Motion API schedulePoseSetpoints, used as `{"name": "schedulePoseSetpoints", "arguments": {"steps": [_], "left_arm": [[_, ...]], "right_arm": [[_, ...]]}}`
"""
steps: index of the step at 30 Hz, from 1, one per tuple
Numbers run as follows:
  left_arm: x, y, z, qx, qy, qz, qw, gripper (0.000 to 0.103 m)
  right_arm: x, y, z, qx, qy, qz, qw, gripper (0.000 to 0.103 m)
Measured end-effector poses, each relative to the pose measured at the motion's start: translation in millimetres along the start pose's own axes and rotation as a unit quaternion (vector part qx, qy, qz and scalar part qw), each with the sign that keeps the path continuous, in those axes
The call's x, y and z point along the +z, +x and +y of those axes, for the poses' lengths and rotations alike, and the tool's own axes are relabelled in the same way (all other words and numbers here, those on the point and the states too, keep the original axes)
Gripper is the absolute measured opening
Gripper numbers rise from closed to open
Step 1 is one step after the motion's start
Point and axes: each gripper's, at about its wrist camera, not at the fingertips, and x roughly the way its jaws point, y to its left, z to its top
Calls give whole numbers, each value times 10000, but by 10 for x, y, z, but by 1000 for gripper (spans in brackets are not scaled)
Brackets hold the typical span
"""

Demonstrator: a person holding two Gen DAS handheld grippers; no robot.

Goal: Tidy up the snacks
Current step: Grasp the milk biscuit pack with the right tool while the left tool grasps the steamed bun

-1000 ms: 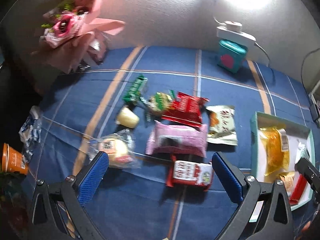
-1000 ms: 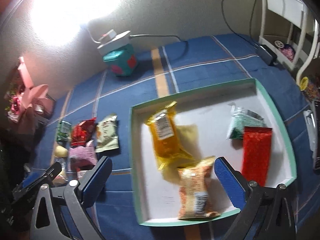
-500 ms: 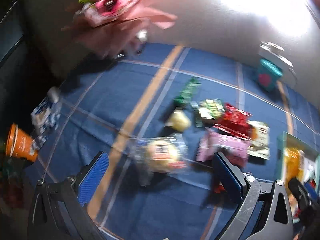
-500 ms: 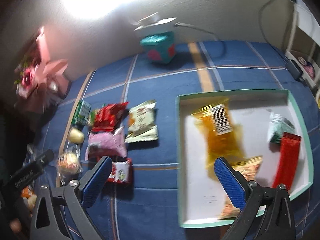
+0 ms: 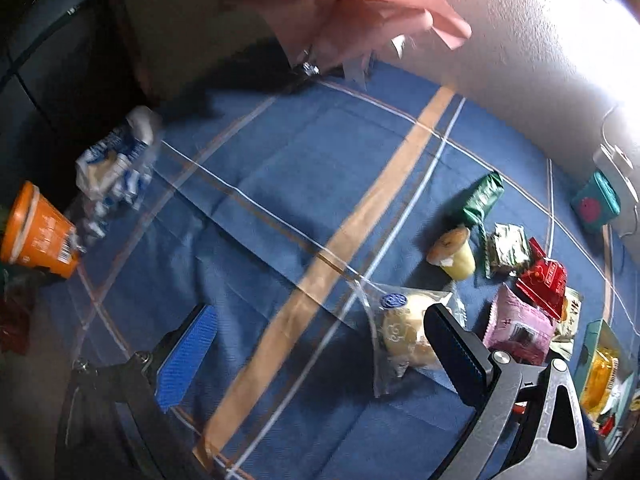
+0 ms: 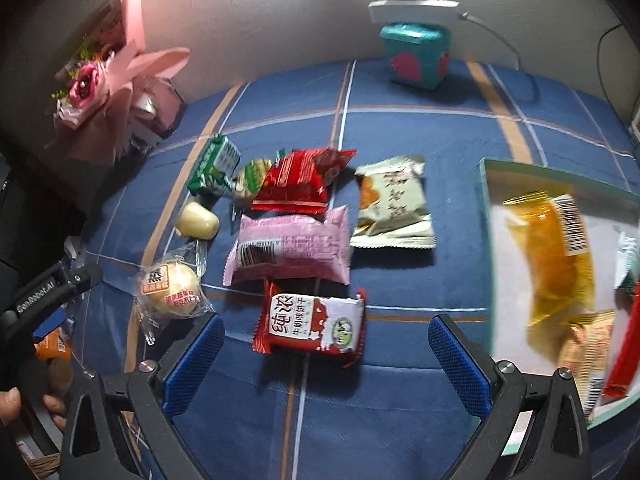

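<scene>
Loose snacks lie on the blue checked cloth. In the right wrist view a red and white packet (image 6: pixel 312 320) sits just ahead of my open right gripper (image 6: pixel 328 354), between its fingers' lines. Behind it are a pink packet (image 6: pixel 288 248), a beige packet (image 6: pixel 392 204), a red packet (image 6: pixel 304 180) and a green box (image 6: pixel 214 164). A wrapped bun (image 6: pixel 172 288) lies at the left. The teal-rimmed tray (image 6: pixel 486 200) at the right holds an orange packet (image 6: pixel 556 248) and others. My left gripper (image 5: pixel 320 350) is open and empty, its right finger overlapping the bun (image 5: pixel 404 336).
A pink bouquet (image 6: pixel 116 92) leans on the wall at the back left. A teal cube box (image 6: pixel 416 56) with a white power strip on top stands at the back. An orange cup (image 5: pixel 36 232) and a blue and white bag (image 5: pixel 112 164) lie at the cloth's left edge.
Both grippers swung left. The right one moved from over the tray to the loose snacks. The left view now shows the cloth's left side and the bun at its right finger.
</scene>
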Motion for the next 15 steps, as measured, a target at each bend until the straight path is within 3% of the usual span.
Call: {"name": "schedulePoseSetpoints", "arguments": {"steps": [6,15], "left_arm": [[-42,197,-284,-376,291,250,9986,103],[-132,465,-622,-453,717,534,9950,103]], "right_arm": [[-53,341,61,-42,-31,341,9994,103],[-104,563,193,-172,-194,493,9984,103]]}}
